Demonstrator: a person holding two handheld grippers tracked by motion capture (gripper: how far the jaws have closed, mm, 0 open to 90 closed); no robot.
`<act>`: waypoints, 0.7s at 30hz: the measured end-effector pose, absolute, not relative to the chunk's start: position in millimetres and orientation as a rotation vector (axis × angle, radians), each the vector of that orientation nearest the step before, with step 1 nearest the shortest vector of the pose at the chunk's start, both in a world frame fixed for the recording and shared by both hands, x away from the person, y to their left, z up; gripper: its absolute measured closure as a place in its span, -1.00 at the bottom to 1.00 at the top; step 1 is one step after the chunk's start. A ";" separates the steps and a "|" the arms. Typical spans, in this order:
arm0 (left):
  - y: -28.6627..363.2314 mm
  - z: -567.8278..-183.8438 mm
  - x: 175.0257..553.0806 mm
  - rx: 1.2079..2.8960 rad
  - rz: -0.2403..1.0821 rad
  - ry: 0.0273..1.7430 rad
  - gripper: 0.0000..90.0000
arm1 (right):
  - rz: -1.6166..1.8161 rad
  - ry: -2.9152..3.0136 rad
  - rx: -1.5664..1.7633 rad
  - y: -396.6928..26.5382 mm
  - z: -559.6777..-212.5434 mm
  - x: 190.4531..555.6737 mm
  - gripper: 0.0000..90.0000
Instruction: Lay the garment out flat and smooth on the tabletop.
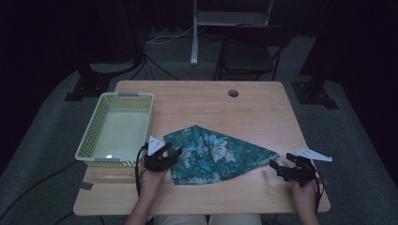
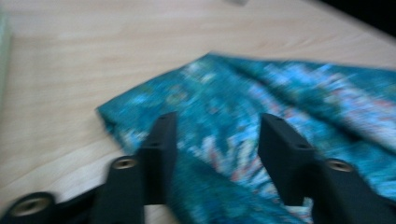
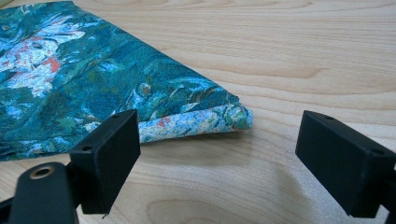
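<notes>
A teal floral cloth [image 1: 216,152] lies folded on the wooden table [image 1: 211,101], its corners pointing left and right. My left gripper [image 1: 175,153] sits at the cloth's left edge. In the left gripper view the jaws of this gripper [image 2: 217,122] stand apart over the blurred cloth [image 2: 303,93], with nothing pinched between them. My right gripper [image 1: 276,165] rests just off the cloth's right corner. In the right gripper view that gripper [image 3: 219,122] is wide open, and the folded corner of the cloth [image 3: 70,70] lies on the table ahead of the jaws, untouched.
A pale green perforated basket [image 1: 91,126] stands at the table's left, close to my left hand. A round cable hole [image 1: 233,93] is near the far edge. A dark chair [image 1: 248,51] stands beyond the table. Bare wood lies right of the cloth.
</notes>
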State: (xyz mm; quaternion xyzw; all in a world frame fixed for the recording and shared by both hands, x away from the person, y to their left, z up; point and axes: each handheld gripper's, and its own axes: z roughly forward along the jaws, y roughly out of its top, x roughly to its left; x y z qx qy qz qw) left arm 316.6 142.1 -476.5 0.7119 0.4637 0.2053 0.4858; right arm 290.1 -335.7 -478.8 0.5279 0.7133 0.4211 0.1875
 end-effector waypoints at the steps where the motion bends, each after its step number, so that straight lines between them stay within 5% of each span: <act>1: 143.1 -476.5 314.1 1.727 0.494 1.101 -0.13 | 1.183 2.006 1.488 -335.7 -478.8 290.1 -0.70; 9: 151.2 -475.2 298.3 1.607 0.452 1.018 -0.21 | 1.188 2.023 1.491 -335.7 -479.1 290.9 -0.70; 13: 156.4 -470.2 284.4 1.545 0.488 0.910 -0.34 | 1.185 2.025 1.493 -335.5 -479.1 291.0 -0.70; 16: 155.6 -470.0 274.4 1.589 0.527 0.833 -0.69 | 1.180 2.024 1.493 -335.0 -479.1 290.8 -0.70; 21: 156.0 -476.7 262.5 1.605 0.507 0.785 -0.69 | 1.172 2.021 1.495 -334.8 -479.1 291.0 -0.70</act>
